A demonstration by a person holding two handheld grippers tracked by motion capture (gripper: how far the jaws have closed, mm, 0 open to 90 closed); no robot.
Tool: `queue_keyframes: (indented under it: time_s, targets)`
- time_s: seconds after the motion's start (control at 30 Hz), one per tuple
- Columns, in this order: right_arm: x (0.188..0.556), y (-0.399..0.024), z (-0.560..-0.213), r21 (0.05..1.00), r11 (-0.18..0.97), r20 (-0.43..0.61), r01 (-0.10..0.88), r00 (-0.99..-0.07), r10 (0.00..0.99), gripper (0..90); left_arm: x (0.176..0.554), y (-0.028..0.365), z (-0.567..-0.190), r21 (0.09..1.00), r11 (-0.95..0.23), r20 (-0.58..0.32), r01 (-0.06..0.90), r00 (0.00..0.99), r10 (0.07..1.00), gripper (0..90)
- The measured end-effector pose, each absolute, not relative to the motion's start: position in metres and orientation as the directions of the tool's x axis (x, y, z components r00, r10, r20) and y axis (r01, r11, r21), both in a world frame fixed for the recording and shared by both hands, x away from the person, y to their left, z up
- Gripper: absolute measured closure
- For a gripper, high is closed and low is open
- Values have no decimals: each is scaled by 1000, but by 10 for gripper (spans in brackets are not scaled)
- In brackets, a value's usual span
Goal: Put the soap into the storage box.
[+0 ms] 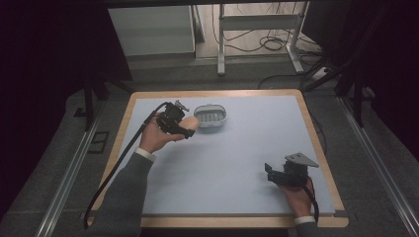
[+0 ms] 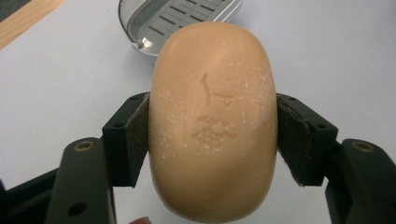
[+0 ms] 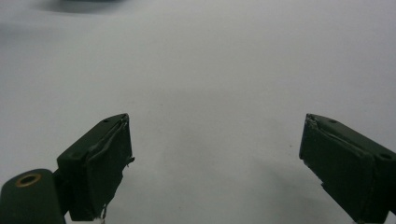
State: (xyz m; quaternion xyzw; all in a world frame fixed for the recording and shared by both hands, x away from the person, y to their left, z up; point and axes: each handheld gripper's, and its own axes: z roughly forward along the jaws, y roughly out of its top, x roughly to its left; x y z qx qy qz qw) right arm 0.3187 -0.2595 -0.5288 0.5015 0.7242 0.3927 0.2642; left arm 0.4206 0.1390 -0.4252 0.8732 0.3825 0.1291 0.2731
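A: The soap bar (image 2: pixel 212 121) is held clamped across its short sides by the left gripper (image 1: pixel 179 124), just beside the soap dish (image 1: pixel 211 117) — judged hard, light, probably slick.

B: Noted. A stamped mark is seen in the left gripper view. The right gripper (image 1: pixel 277 173) is kept open, nothing between its jaws, well apart.

The soap dish (image 1: pixel 211 117) sits toward the far side of the tabletop (image 1: pixel 237 158). The soap (image 1: pixel 190 122) hangs just left of the dish, the right gripper (image 1: pixel 271 173) well apart at its near right.
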Motion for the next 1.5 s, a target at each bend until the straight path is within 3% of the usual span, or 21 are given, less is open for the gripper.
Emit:
queue_keyframes:
  time_s: [1.5]
  targets:
    - [319,-260,-529,833,184,17,522,-356,934,94,464,107,-423,543,-606,38,581,704,709,327]
